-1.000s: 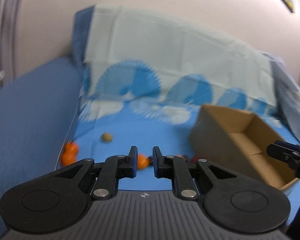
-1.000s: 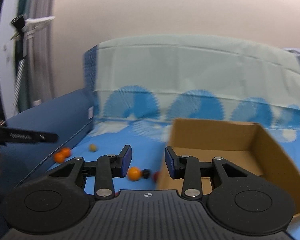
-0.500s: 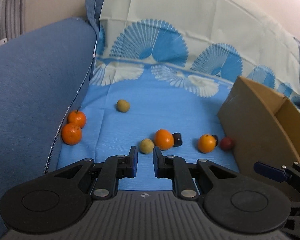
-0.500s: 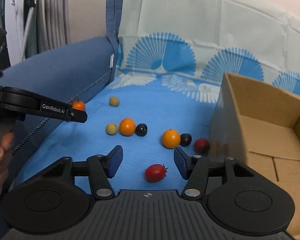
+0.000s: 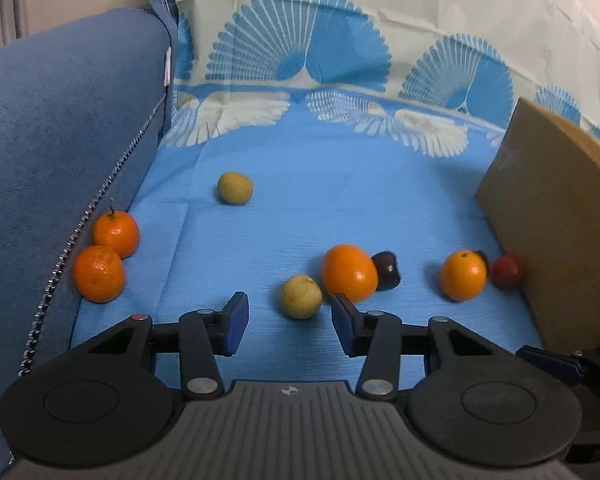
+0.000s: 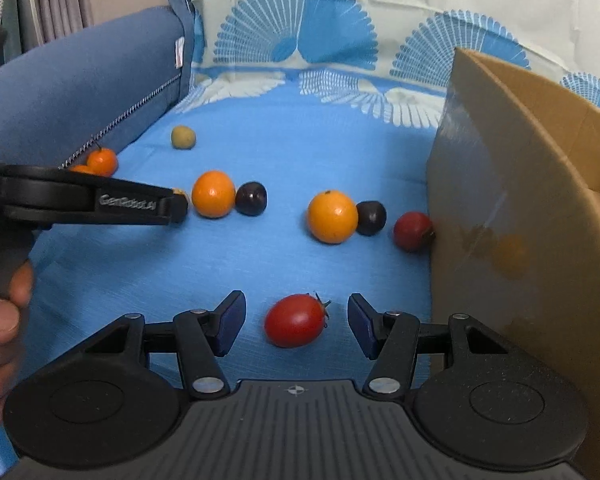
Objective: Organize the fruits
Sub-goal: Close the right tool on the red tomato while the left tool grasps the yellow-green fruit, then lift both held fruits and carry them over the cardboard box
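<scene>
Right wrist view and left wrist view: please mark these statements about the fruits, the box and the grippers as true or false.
1. A red tomato lies between the open fingers of the right gripper. True.
2. The left gripper is shut on an orange. False: its jaws are opening, nothing gripped; a yellowish fruit lies just ahead.
3. Two oranges lie beside the blue cushion. True.
4. The cardboard box stands left of the fruits. False: it stands at their right.

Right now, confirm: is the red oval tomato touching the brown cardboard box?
No, the red oval tomato lies apart from the brown cardboard box.
</scene>
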`<state>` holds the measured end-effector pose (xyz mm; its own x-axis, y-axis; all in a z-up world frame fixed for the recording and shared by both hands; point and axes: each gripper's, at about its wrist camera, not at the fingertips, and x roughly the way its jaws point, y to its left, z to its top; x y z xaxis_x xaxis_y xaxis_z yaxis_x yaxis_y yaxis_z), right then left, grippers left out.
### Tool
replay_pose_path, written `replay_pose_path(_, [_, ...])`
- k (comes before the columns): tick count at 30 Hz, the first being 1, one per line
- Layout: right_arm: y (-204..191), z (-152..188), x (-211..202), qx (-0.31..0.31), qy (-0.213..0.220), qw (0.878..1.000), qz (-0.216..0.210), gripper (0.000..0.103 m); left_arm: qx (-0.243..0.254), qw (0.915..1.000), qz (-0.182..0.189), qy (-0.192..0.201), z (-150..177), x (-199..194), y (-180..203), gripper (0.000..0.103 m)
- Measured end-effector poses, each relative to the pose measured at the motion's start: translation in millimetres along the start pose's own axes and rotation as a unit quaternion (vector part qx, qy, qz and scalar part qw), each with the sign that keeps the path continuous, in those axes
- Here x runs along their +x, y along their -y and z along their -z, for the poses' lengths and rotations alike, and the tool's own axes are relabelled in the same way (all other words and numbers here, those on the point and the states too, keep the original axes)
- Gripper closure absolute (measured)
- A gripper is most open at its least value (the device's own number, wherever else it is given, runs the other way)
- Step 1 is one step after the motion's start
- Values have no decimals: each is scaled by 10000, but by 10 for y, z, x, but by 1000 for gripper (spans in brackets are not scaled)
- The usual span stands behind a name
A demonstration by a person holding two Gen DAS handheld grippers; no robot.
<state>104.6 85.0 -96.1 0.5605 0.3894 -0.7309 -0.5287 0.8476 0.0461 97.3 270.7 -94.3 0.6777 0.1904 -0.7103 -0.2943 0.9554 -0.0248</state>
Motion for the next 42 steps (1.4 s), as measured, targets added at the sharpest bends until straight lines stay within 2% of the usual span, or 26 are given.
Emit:
replay_pose_path(2, [-13, 6, 39, -41, -57, 10000, 24, 51, 131, 9999, -26, -61, 16, 55, 34, 57])
replay_pose_path(4, [-24, 7, 72, -102, -105, 9999, 18, 65, 269, 9996, -90, -6, 26, 66, 69, 71])
replay_pose_path(6, [-35, 22, 70, -164, -101, 9998, 13, 68, 294, 9995, -115, -19, 41, 68, 85, 79])
replay_pose_path(12, [-84, -4, -86, -210, 148, 9996, -92, 68, -158, 9998, -77, 41, 28, -130, -21, 79])
replay_pose_path(15, [-122, 2, -99, -241, 74, 9995, -205, 68, -464, 9983, 166, -318, 64, -122, -91, 79])
replay_pose_path(19, [-167, 72, -14, -305, -204, 9992, -182, 68, -319, 9988, 28, -378, 103, -95, -32, 79])
replay_pose_path(30, [-155, 82, -12, -271, -213, 9993, -163, 68, -124, 9997, -38, -217, 76, -38, 26, 77])
replay_pose_path(36, [-149, 72, -73, -325, -45, 9994, -139, 68, -82, 9999, -116, 64, 14, -127, 31, 78])
replay_pose_path(42, [-87, -41, -508, -312, 591, 9975, -230, 68, -301, 9973, -96, 666, -29, -529, 3, 78])
